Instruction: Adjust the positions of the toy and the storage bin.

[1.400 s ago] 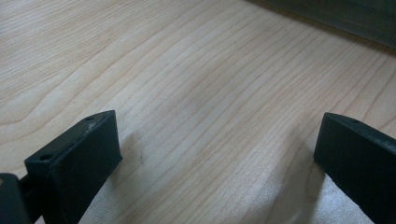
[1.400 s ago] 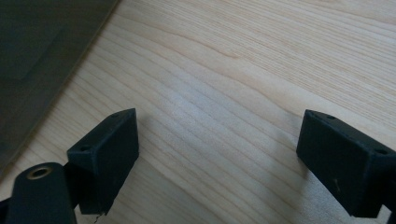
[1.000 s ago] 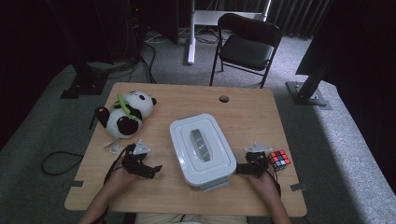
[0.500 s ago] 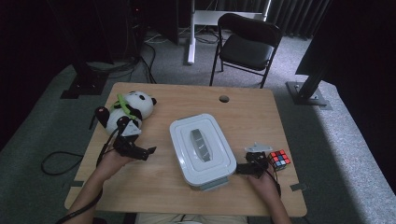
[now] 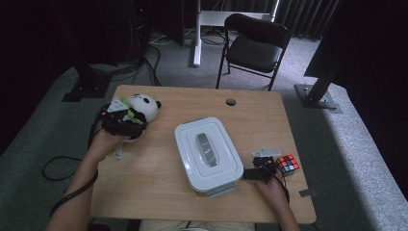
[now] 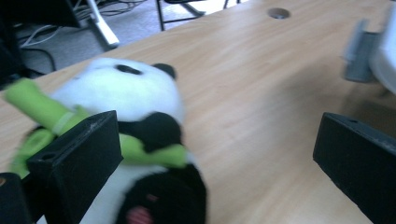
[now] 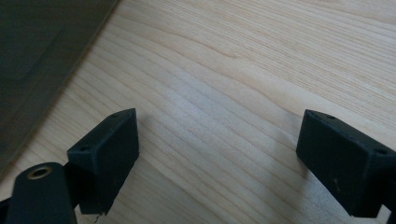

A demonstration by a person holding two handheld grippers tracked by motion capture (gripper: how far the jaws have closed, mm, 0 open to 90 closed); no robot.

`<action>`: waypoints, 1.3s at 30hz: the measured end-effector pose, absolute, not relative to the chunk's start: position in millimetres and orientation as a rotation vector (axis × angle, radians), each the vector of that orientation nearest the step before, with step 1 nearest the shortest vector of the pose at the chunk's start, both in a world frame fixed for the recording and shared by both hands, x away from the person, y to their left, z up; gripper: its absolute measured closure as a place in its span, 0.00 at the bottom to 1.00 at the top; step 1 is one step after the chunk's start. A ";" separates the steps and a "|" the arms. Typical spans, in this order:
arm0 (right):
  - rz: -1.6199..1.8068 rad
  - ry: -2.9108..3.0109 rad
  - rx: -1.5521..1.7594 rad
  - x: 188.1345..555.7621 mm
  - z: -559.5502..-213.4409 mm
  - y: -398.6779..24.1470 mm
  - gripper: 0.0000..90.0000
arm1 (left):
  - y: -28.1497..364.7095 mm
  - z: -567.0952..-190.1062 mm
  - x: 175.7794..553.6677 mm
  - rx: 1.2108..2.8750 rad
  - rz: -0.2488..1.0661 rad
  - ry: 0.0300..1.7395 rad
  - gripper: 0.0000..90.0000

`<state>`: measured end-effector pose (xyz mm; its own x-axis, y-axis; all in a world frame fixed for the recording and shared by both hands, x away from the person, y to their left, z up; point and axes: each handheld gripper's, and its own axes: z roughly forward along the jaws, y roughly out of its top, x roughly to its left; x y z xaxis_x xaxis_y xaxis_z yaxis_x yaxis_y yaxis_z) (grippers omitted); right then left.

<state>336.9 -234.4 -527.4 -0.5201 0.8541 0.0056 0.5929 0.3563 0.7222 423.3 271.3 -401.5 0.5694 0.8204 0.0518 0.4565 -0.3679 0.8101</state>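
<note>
High view puts the left gripper (image 5: 126,126) at the table's (image 5: 159,192) nine o'clock edge, jaws spread wide, with the panda plush (image 5: 139,108) touching its near jaw at about eleven o'clock, while the right gripper (image 5: 250,173), also spread, rests by the white box (image 5: 207,154).

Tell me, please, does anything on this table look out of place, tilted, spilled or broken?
Nothing looks spilled or broken. The panda plush lies tipped over by the table's left edge, next to the open left gripper. The white lidded box sits at an angle to the table edges, lid on. The puzzle cube rests beside the right gripper.
</note>
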 end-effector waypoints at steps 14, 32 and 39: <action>0.966 2.251 1.268 336.7 -527.4 -234.4 0.14 | 301.9 -420.9 471.5 1.916 0.598 1.233 0.02; 0.965 2.251 1.266 336.4 -527.4 -234.3 0.14 | 314.6 -438.5 493.8 1.888 0.546 1.430 0.24; 0.964 2.251 1.267 336.1 -527.4 -234.3 0.14 | 303.4 -445.7 484.1 1.966 0.550 1.410 0.40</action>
